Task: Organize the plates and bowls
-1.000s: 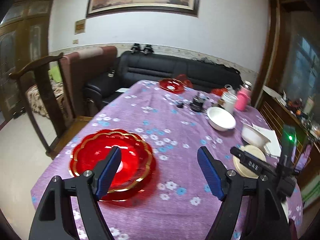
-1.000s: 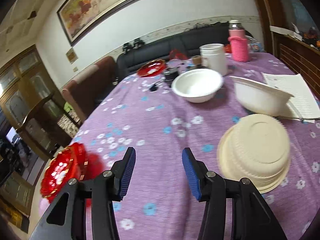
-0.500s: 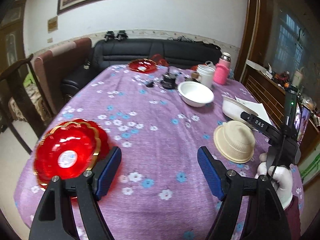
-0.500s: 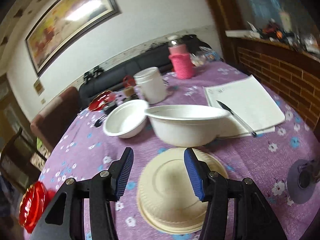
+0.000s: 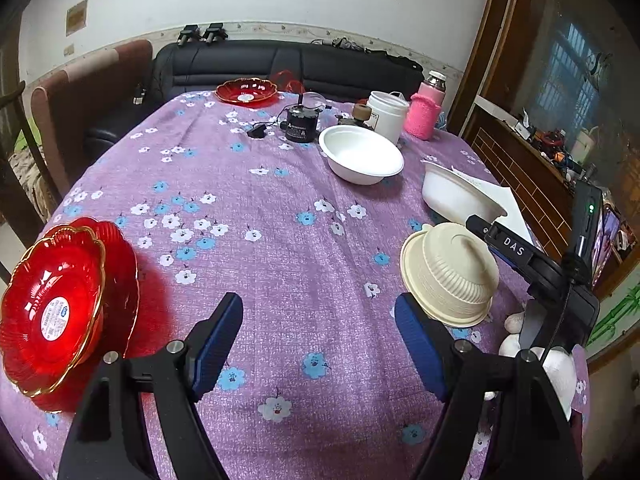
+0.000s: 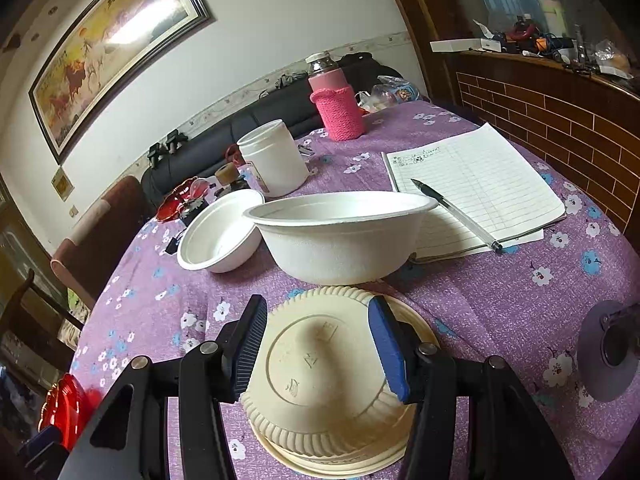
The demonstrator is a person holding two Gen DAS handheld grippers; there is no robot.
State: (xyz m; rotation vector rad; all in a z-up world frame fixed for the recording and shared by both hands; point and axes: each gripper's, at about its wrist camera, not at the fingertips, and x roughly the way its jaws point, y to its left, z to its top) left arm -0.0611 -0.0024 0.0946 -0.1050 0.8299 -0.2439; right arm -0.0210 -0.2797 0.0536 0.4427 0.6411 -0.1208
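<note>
The right gripper (image 6: pixel 318 344) hangs with jaws spread astride the upturned cream bowl (image 6: pixel 320 376) near the table's right edge, not yet pinching it; the step looks like a grasp, and closing squarely on the ribbed wall comes next. Just beyond stand a white bowl (image 6: pixel 340 236) and another (image 6: pixel 218 236). The left gripper (image 5: pixel 318 340), also spread, holds nothing; red plates (image 5: pixel 60 308) sit at the left edge. A second ago the right gripper was still beside the bowl.
</note>
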